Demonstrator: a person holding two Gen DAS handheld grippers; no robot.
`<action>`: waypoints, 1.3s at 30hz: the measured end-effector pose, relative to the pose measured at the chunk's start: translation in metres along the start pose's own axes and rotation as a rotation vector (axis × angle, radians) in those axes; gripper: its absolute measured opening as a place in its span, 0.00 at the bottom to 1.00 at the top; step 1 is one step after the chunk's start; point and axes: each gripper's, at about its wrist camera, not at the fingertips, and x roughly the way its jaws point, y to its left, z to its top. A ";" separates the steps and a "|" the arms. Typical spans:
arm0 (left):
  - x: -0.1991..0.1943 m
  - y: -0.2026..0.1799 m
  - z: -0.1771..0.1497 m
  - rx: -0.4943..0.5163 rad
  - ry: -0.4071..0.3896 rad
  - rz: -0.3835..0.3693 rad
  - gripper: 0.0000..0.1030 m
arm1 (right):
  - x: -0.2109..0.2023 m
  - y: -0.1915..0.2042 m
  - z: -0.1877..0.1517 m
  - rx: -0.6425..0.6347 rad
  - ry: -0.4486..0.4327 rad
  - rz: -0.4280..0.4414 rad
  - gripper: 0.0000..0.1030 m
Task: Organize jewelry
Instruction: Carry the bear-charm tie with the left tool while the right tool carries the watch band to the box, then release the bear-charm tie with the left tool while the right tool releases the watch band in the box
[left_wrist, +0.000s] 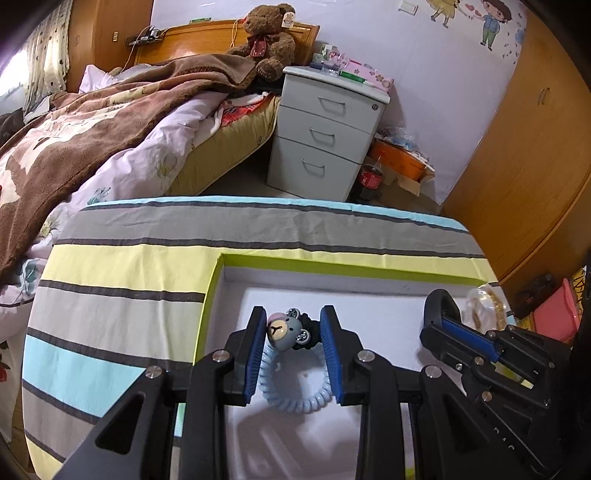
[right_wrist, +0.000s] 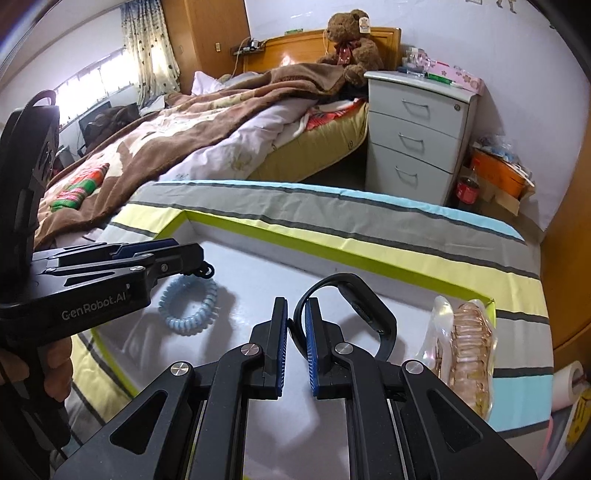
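Note:
A white shallow box with a lime-green rim (left_wrist: 258, 260) (right_wrist: 280, 230) lies on the striped cloth. In it lies a light blue spiral hair tie (left_wrist: 295, 395) (right_wrist: 190, 306) with a grey bear charm (left_wrist: 286, 330). My left gripper (left_wrist: 294, 325) (right_wrist: 173, 251) is open, its fingers on either side of the charm and the coil. My right gripper (right_wrist: 295, 314) (left_wrist: 448, 325) is shut on a black wristband (right_wrist: 364, 308) (left_wrist: 439, 304) and holds it over the box floor. A clear bag of pinkish-gold jewelry (right_wrist: 469, 350) (left_wrist: 484, 306) lies at the box's right end.
The striped cloth (left_wrist: 122, 295) covers a small table. Behind it are a bed with a brown blanket (left_wrist: 110, 122), a teddy bear (left_wrist: 267, 40), a grey three-drawer cabinet (left_wrist: 325, 129), a cola bottle (left_wrist: 369, 181), and a wooden wardrobe (left_wrist: 524, 166) at right.

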 end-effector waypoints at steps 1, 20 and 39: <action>0.002 0.000 0.000 -0.002 0.003 0.005 0.31 | 0.001 0.000 0.000 0.000 0.002 0.000 0.09; 0.012 -0.002 0.001 0.009 0.019 0.024 0.32 | 0.019 0.003 0.002 -0.025 0.039 -0.026 0.10; 0.007 -0.001 -0.002 0.001 0.028 0.048 0.49 | 0.011 0.005 0.000 -0.026 0.038 -0.047 0.27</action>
